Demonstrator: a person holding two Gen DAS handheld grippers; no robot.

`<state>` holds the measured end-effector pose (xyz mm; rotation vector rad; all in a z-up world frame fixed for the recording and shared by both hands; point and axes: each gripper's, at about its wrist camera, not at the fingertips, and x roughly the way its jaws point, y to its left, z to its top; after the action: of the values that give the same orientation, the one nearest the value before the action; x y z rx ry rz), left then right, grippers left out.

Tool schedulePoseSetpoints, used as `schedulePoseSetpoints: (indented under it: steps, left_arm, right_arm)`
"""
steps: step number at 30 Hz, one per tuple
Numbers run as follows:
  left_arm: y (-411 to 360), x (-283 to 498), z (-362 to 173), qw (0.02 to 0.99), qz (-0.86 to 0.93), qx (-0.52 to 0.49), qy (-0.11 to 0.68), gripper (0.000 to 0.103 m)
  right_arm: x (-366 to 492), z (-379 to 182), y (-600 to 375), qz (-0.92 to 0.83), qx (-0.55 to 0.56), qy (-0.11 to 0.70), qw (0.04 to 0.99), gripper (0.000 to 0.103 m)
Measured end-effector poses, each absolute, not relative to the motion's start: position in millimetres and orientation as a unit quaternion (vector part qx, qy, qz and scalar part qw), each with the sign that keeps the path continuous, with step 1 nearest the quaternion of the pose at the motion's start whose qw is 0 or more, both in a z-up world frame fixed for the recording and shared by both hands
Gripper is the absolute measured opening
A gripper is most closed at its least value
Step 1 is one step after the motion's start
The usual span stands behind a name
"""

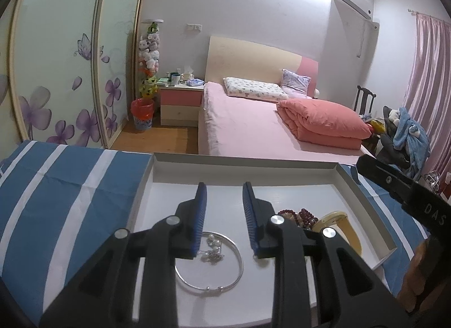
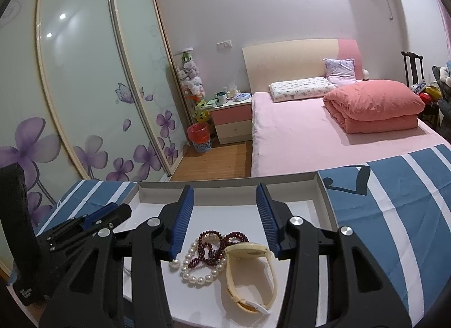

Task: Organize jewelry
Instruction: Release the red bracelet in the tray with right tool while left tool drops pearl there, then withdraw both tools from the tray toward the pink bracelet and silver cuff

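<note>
Both jaws open, empty; cream watch (image 2: 249, 274) lies below right gripper (image 2: 225, 219), silver bangle (image 1: 210, 264) under left gripper (image 1: 224, 216).

Right hand-held gripper (image 2: 225, 218) parted above pearl bracelet (image 2: 197, 268), garnet beads (image 2: 214, 246), cream watch (image 2: 251, 271) in tray (image 2: 324, 201)

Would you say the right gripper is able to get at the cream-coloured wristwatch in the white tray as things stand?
Probably yes: the right gripper is open above the cream-coloured wristwatch in the white tray, with nothing covering it; only the dark red bead string touches its near end.
</note>
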<state>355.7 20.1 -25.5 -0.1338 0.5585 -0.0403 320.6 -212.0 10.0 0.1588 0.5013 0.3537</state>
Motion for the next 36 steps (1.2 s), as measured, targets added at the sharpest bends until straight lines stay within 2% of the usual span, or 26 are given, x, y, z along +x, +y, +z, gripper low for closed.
schedulePoseSetpoints:
  steps: [9, 15, 21, 24, 32, 36]
  left_arm:
    - [27.8, 324.4, -11.4, 0.96, -0.022, -0.074, 0.268, 0.027]
    - [29.2, 285.2, -6.5, 0.959, -0.029, -0.075, 0.271, 0.032]
    - [22.6, 241.2, -18.0, 0.953, -0.045, -0.075, 0.29, 0.041]
    - [16.8, 223.8, -30.6, 0.946, -0.054, -0.073, 0.311, 0.049]
    - [-2.5, 205.3, -63.9, 0.921, -0.073, -0.064, 0.376, 0.068]
    - [-13.9, 207.8, -76.3, 0.911, -0.065, -0.042, 0.404, 0.072]
  right_arm:
    - [294.4, 17.2, -213.8, 0.177, 0.069, 0.243, 0.951, 0.047]
    - [259.1, 15.6, -216.3, 0.18, 0.055, 0.245, 0.951, 0.047]
    - [221.5, 2.1, -222.1, 0.182, 0.043, 0.266, 0.946, 0.047]
    - [203.3, -11.4, -225.2, 0.182, 0.038, 0.29, 0.939, 0.047]
    - [173.2, -44.0, -239.5, 0.163, 0.034, 0.343, 0.924, 0.047]
    - [172.7, -46.4, -247.3, 0.154, 0.042, 0.349, 0.923, 0.047]
